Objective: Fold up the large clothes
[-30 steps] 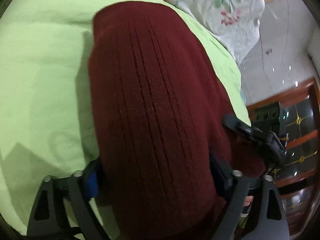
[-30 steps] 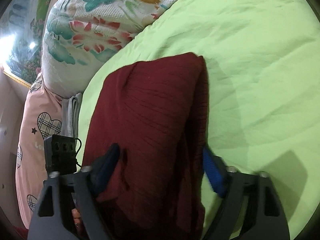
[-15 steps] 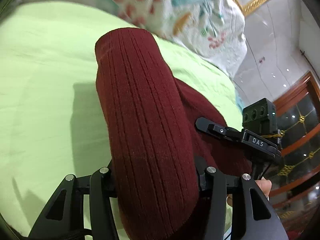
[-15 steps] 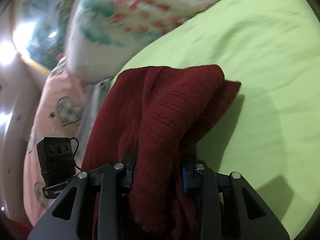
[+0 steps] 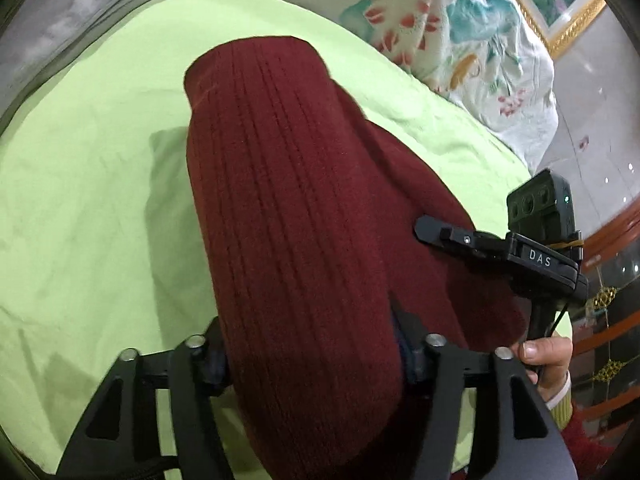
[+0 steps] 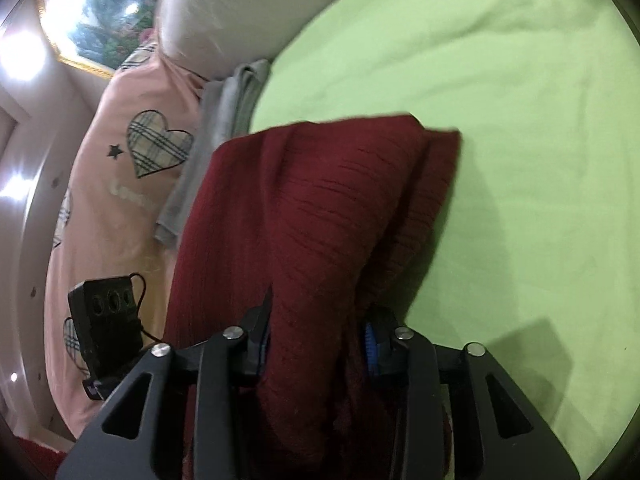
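Observation:
A folded dark red ribbed knit sweater (image 5: 288, 216) is held up over the light green bed sheet (image 5: 88, 184). My left gripper (image 5: 312, 360) is shut on its near end, and the thick fold bulges between the jaws. My right gripper (image 6: 316, 340) is shut on the other side of the same sweater (image 6: 320, 216). The sweater hides both sets of fingertips. The right gripper also shows at the right of the left wrist view (image 5: 500, 248), held by a hand. The left gripper's camera block (image 6: 106, 320) shows in the right wrist view.
A floral quilt (image 5: 460, 28) lies at the head of the bed. A pink heart-print pillow (image 6: 132, 168) and folded grey cloth (image 6: 224, 120) lie beside it, and the grey cloth also shows in the left wrist view (image 5: 80, 4). Tiled floor and a wooden cabinet (image 5: 612, 240) are beyond the bed's edge.
Both grippers closed from wide open onto the sweater and lifted it off the sheet. It now bunches thickly between the jaws, and the view has swung toward the pillows.

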The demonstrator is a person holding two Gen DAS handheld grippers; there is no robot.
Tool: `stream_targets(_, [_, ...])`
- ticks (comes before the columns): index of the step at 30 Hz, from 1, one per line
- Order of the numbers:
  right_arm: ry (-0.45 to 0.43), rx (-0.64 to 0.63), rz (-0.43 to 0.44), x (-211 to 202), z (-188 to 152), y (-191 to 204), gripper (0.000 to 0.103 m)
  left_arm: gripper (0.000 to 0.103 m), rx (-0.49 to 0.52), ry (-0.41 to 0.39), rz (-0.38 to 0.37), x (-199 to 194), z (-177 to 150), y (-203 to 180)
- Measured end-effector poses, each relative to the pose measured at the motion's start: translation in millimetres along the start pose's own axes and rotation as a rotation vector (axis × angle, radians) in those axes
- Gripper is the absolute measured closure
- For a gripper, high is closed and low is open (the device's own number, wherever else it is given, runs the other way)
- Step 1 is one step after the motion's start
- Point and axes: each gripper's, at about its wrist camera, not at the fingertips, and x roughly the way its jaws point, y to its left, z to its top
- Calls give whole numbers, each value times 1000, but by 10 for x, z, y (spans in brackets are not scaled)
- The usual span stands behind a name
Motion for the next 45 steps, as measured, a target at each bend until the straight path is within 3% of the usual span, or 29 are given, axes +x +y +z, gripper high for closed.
stream_targets(4, [-10, 22, -26, -34, -45, -66, 49, 27, -82, -2, -28, 70, -29, 64])
stream_targets(8, [-40, 32, -71, -223, -29, -38, 47, 27, -98, -19, -18, -11, -11, -16])
stream_targets(12, [-153, 13, -128, -586, -26, 110, 46, 33, -71, -121, 21, -476, -90, -26])
stream_targets(15, [-240, -28, -99, -761, -4, 333, 47, 43, -50, -190, -26, -724, -104, -42])
stream_targets(17, [-232, -47, -53, -685, 30, 507, 53, 44, -28, -198, -84, -756, -76, -78])
stream_targets(20, [-161, -45, 11, -333, 109, 734, 60, 44, 16, -185, -67, -607, -72, -124])
stream_targets(23, [-120, -63, -7, 33, 249, 790, 62, 44, -5, -123, -116, -308, -22, -186])
stream_targets(26, [-92, -48, -79, 278, 407, 607, 62, 44, 7, -112, -107, -195, -49, -260])
stream_targets(27, [-92, -37, -111, 305, 440, 491, 67, 44, 14, -113, -104, -182, -50, -285])
stream_targets(28, [-89, -13, -121, 326, 475, 350, 82, 44, 15, -110, -106, -157, -42, -292])
stream_targets(30, [-96, 52, -145, 294, 492, 44, 103, 44, 20, -105, -110, -73, -29, -323])
stream_targets(33, [-115, 120, -105, 193, 476, -169, 103, 41, 86, -103, -53, 38, -20, -463])
stream_targets(37, [-112, 75, -172, 125, 441, -29, 103, 37, 244, -100, 116, 92, -102, -709])
stream_targets(38, [-114, 68, -177, 107, 437, 22, 101, 37, 250, -101, 127, 72, -120, -718])
stream_targets(41, [-137, 35, -191, -76, 374, 164, 100, 38, 199, -112, 79, -100, -138, -628])
stream_targets(45, [-182, -29, -164, -460, 82, 358, 100, 39, 118, -169, -47, -460, -231, -431])
